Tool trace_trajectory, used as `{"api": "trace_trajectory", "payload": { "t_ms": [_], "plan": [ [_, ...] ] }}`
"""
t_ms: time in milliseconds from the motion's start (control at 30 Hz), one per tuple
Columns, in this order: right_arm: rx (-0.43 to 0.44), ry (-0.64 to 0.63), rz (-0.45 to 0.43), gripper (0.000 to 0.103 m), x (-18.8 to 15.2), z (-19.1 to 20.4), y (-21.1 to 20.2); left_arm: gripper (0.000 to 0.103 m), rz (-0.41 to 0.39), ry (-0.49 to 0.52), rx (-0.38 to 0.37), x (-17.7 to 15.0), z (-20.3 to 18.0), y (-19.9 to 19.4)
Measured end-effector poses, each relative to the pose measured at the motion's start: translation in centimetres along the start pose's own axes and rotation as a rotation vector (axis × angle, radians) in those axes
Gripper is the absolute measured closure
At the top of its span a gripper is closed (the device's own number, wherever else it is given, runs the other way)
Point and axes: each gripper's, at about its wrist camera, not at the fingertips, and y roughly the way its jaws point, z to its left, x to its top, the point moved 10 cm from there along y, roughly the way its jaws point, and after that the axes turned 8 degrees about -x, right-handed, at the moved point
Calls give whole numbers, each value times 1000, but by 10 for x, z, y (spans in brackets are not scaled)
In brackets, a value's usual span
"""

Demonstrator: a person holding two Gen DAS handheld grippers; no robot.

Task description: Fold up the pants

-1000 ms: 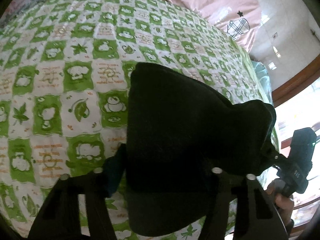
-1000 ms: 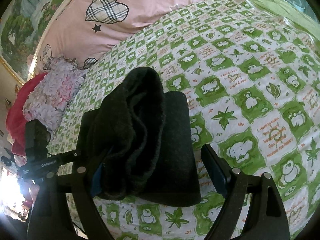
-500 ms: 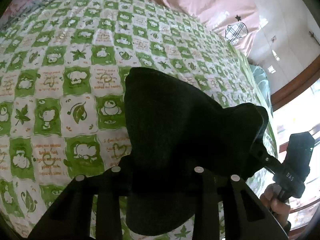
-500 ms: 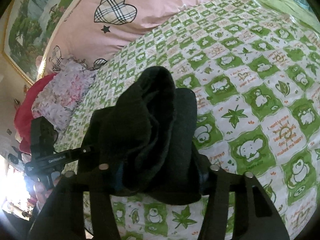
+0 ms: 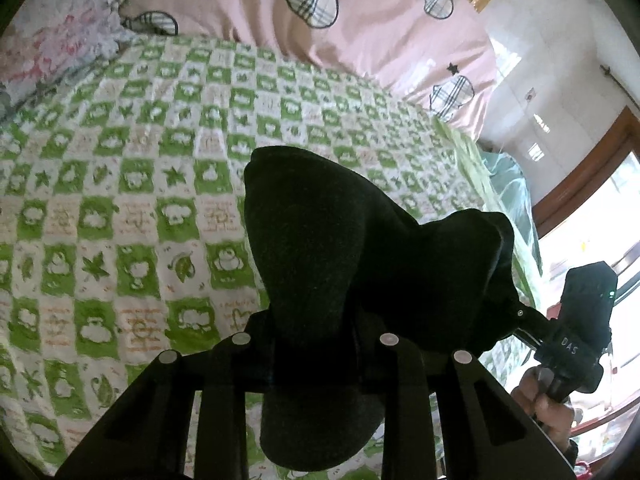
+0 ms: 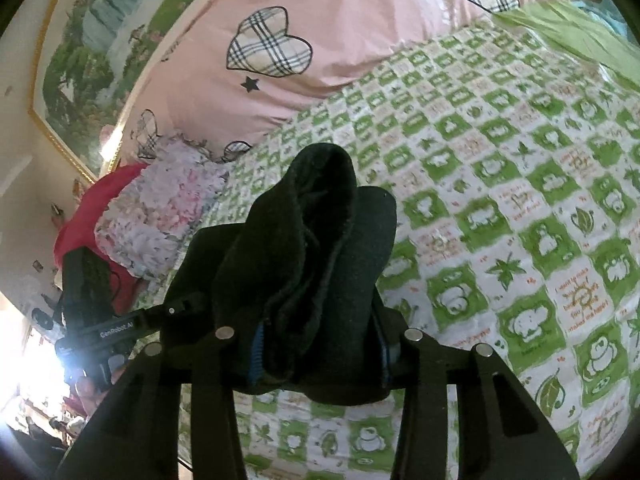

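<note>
Pants: black, thick fleecy folded pants fill the lower middle of both wrist views, bunched into a rounded bundle above the green-and-white checked bedspread.
Left gripper: the black two-finger left gripper is closing, with the dark cloth wedged between its fingers at the bottom centre of its own frame; the bundle rises up and away from the fingertips toward mid-frame.
Right gripper: the black two-finger right gripper is also closing, its blue-edged pads pressing either side of a thick fold of the same pants at lower centre.
Cross view: from the left wrist, the other gripper shows at the right edge, reaching into the far corner of the bundle, with a hand under it. From the right wrist, the other gripper enters at mid-left and meets the bundle's left side.
Bedspread: visible beneath the bundle's lower edge in both views.
Background: pink quilt with plaid hearts across the top; a floral pillow at left of the right view.
</note>
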Motion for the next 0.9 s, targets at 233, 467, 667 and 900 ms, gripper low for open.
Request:
{"api": "trace_trajectory", "payload": {
  "t_ms": [233,467,667,900],
  "plan": [
    [4,-16,-21,59,10,12,-1,77,-31,18,-2,13,-2,-14],
    [-10,-39,-23,59,19,21,15,77,-41,11,21,28,14,-12],
    [-23,-53,0,59,30,23,42,77,-43,-5,45,41,31,-4],
    [-38,-63,17,59,44,22,66,77,-42,-15,67,59,46,11]
  ]
}}
